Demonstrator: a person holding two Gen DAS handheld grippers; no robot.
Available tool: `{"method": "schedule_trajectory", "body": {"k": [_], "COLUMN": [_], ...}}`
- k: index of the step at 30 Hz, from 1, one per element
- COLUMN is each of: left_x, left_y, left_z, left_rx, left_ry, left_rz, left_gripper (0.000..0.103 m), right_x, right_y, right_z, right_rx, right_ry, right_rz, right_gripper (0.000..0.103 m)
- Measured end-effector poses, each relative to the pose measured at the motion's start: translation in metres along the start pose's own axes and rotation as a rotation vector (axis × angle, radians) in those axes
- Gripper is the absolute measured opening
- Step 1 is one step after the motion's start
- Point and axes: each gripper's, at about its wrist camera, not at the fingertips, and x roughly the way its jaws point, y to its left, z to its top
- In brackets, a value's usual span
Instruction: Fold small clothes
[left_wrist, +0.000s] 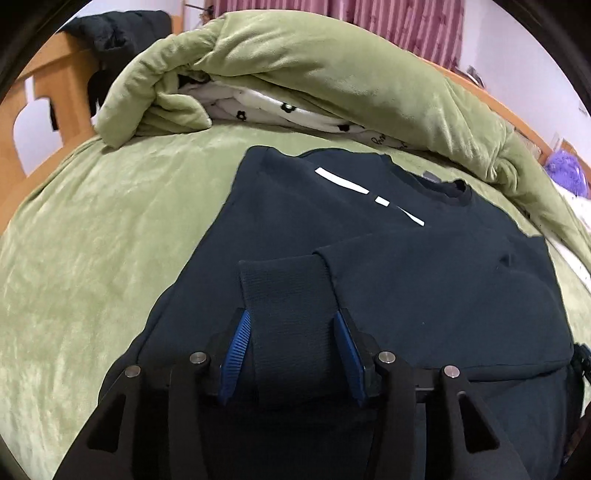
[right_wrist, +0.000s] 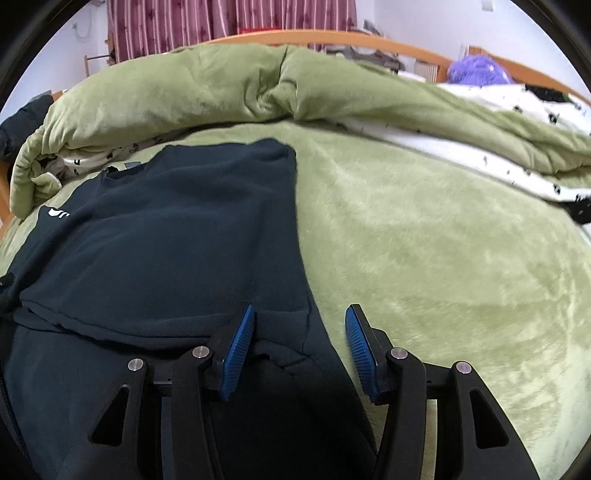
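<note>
The left gripper (left_wrist: 291, 325) is hanging low over the near part of a dark navy sweatshirt (left_wrist: 369, 236), its blue-padded fingers (left_wrist: 236, 350) standing wide apart on either side of a ribbed cuff (left_wrist: 284, 291), released and pinching nothing; the cuff is lying between them on the body of the garment at the end of a sleeve (left_wrist: 424, 273) that is folded across the front. The right gripper (right_wrist: 300, 317) is likewise standing unclenched at the sweatshirt's (right_wrist: 166, 229) right edge, one blue pad (right_wrist: 238, 354) sitting over the dark cloth and the other over the green blanket (right_wrist: 424, 240) beside it, with nothing between them. The sweatshirt is lying flat on that blanket, front up, hem toward the cameras and collar (left_wrist: 454, 190) away, white stripe markings (left_wrist: 369, 194) showing across its chest. Just beyond the collar a rolled green duvet (left_wrist: 295, 70) is bunching up, its white lining with black flowers (left_wrist: 295, 110) peeking out underneath. Farther back an orange wooden bed frame (right_wrist: 332, 37) is curving round the mattress, something purple (right_wrist: 476, 70) is sitting by it, and striped maroon curtains (right_wrist: 229, 22) are hanging against the wall
</note>
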Motion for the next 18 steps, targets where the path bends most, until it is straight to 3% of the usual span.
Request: {"method": "schedule_trajectory", "body": {"k": [2,5,10,14,18], "left_x": [-0.008,-0.024,-0.052,-0.077,-0.11], "left_y": [0.009,0.014,0.023,0.032,0.036], "left_z": [0.0,0.0,-0.012,-0.022,-0.036], "left_rx": [-0.049,-0.046,-0.08,-0.126,-0.076], "left_ry": [0.001,-0.029,-0.053,-0.031,-0.053], "left_rz": [-0.021,-0.001,0.012,-0.027,0.004], "left_gripper": [0.045,0.044,0.044,0.044,0.044], "right_x": [-0.008,-0.018,-0.048,-0.071,-0.108], "right_y": [0.001,0.003,-0.002,-0.008,-0.011], "right_z": [-0.004,-0.01,-0.019,-0.024,-0.039], "right_rx": [-0.029,-0.07,-0.071,-0.025,0.003], "right_ry": [-0.002,0.004,-0.054,-0.052,-0.071], "right_rz": [-0.004,-0.037,-0.061,-0.031,0.0], "right_gripper": [0.051,0.05,0.041,0.03,0.03]}}
